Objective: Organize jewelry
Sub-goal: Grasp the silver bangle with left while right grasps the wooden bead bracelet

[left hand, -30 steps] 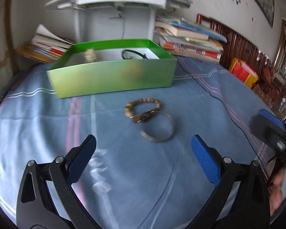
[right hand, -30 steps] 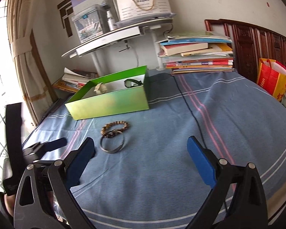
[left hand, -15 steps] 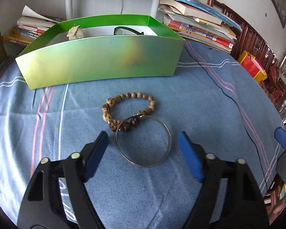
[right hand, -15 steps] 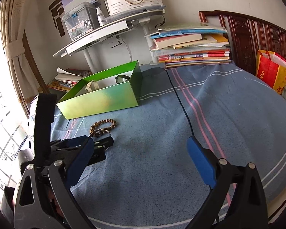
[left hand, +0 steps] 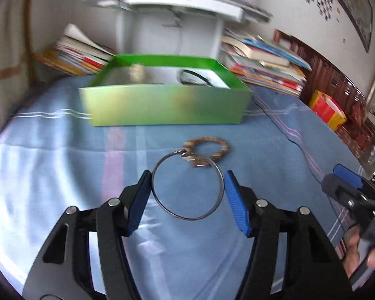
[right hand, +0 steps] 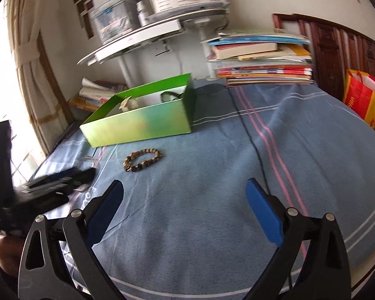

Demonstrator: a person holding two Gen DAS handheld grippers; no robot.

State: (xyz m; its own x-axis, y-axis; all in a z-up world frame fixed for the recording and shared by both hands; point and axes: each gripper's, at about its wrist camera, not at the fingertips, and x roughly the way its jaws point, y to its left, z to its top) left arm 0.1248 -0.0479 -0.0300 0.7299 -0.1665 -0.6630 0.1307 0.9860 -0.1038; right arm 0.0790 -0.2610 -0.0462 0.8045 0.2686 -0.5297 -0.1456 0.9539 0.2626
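Observation:
In the left wrist view my left gripper (left hand: 187, 195) is shut on a thin silver bangle (left hand: 160, 206), its blue pads against the ring's two sides, lifted a little above the blue cloth. A brown beaded bracelet (left hand: 221, 148) lies on the cloth just beyond; it also shows in the right wrist view (right hand: 142, 160). The green box (left hand: 167, 107) stands behind it, holding a dark band (left hand: 195, 77) and a pale small item (left hand: 137, 71). My right gripper (right hand: 183, 200) is open and empty, over bare cloth right of the bracelet. The left gripper (right hand: 62, 177) shows at the left of the right wrist view.
Stacks of books (right hand: 260, 60) and a white stand (right hand: 137, 40) sit behind the box (right hand: 140, 122). A black cable (right hand: 252, 145) runs across the blue striped cloth. A red and yellow bag (right hand: 362, 97) is at the far right. The right gripper (left hand: 350, 190) shows at right.
My left gripper has closed on the silver bangle and lifted it off the cloth, away from the beaded bracelet. The right gripper has stayed open and shifted only slightly.

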